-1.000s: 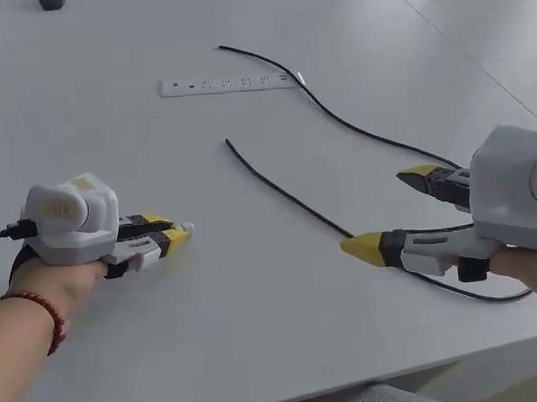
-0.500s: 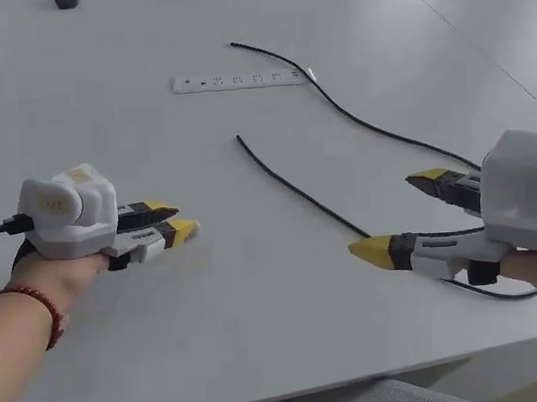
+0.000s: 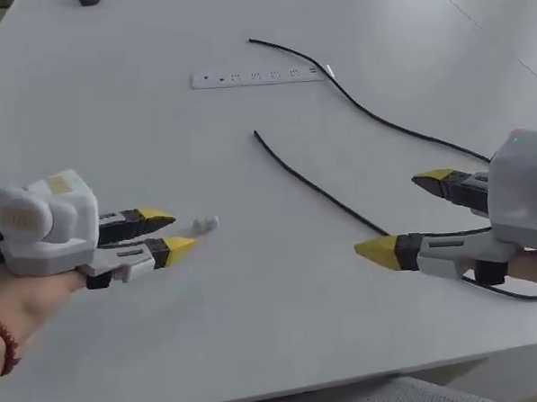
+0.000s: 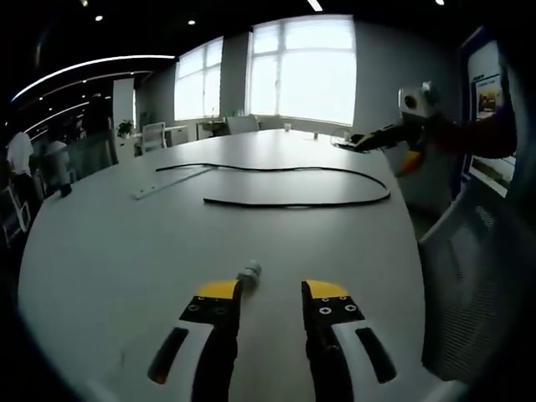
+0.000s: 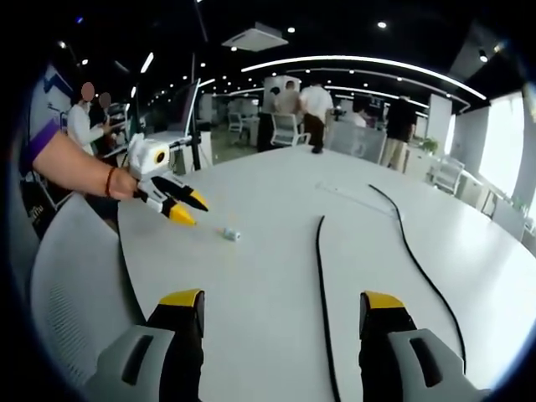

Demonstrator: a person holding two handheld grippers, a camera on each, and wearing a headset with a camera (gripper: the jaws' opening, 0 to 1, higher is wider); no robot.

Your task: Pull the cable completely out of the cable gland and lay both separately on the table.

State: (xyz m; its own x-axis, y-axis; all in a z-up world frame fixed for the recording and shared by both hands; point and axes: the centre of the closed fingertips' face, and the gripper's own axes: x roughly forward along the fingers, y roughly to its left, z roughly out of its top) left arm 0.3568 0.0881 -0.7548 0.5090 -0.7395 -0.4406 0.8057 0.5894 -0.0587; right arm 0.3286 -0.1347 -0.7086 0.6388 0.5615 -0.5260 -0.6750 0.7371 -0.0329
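While left gripper and right gripper hang open-jawed, empty, the cable gland lies just off the left tips, apart from the cable toward the tabletop right edge

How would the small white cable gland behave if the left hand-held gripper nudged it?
The cable gland looks tiny and roundish, lying loose on the smooth table, so it would probably roll or skid. It seems light, likely plastic, and easily flicked away.

The head view is looking steeply down on the desk; both gripper views are skimming low across it, facing inward — all sharing the cable near 12 o'clock.
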